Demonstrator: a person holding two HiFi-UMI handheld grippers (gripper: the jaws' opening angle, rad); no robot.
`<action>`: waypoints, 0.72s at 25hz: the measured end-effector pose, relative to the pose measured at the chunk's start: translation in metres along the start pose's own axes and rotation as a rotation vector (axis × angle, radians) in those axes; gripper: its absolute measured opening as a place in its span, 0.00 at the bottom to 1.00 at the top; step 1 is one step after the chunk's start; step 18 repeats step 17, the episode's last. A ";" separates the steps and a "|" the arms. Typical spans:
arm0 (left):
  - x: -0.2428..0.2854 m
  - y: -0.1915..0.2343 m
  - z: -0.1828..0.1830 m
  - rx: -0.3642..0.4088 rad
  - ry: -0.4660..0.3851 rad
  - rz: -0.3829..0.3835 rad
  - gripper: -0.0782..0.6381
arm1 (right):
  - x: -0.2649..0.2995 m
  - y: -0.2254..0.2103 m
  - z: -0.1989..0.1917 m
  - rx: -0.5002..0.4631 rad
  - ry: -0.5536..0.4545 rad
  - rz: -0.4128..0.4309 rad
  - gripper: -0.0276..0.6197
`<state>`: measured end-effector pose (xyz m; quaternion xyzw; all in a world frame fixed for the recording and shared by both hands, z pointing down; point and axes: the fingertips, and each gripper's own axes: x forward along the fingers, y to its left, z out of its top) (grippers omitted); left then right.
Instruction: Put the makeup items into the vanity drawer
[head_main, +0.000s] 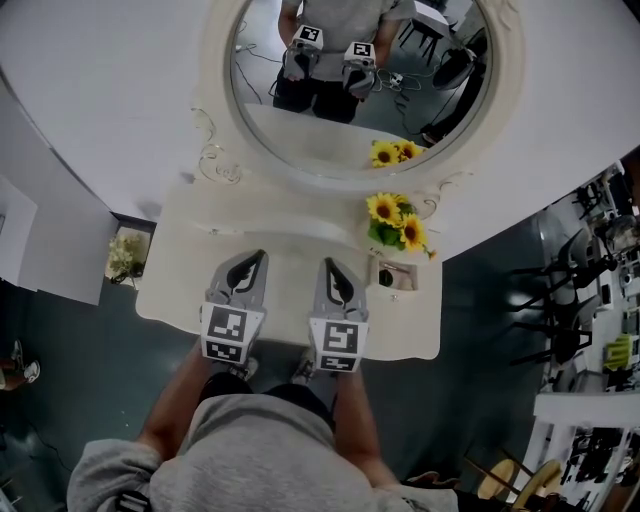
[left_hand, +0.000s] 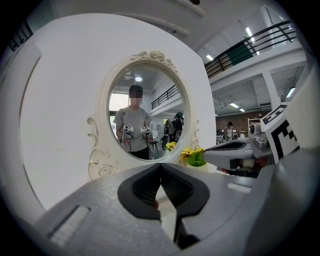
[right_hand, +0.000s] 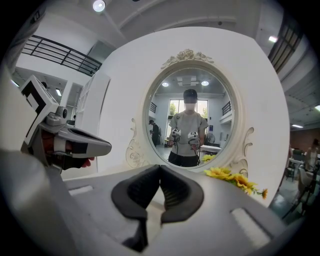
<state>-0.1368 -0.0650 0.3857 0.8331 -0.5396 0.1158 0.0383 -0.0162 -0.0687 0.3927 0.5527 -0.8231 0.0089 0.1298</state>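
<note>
The cream vanity table (head_main: 180, 265) stands under an oval mirror (head_main: 350, 90). A small open box (head_main: 397, 277) with a dark round makeup item and something pink in it sits at the table's right, just below the sunflowers (head_main: 398, 222). My left gripper (head_main: 258, 256) and right gripper (head_main: 328, 264) hover side by side over the table's middle, both pointing at the mirror. In the left gripper view the left gripper (left_hand: 160, 166) has its tips touching with nothing held. The right gripper (right_hand: 160, 167) is likewise shut and empty. No drawer front shows in any view.
A low stand with pale flowers (head_main: 125, 255) stands on the floor left of the table. Dark chairs (head_main: 560, 300) and cluttered shelves fill the right side. The person holding the grippers is reflected in the mirror (right_hand: 189, 125). The white wall rises close behind the vanity.
</note>
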 end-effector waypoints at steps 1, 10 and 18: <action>0.000 0.000 0.000 0.001 0.000 0.000 0.12 | 0.000 0.000 0.000 0.000 0.000 0.001 0.05; -0.002 -0.003 -0.004 0.001 0.008 0.000 0.12 | -0.002 0.000 -0.003 0.000 0.000 0.003 0.05; -0.006 -0.008 -0.002 0.005 0.011 0.001 0.12 | -0.010 -0.002 -0.003 0.000 0.002 0.003 0.05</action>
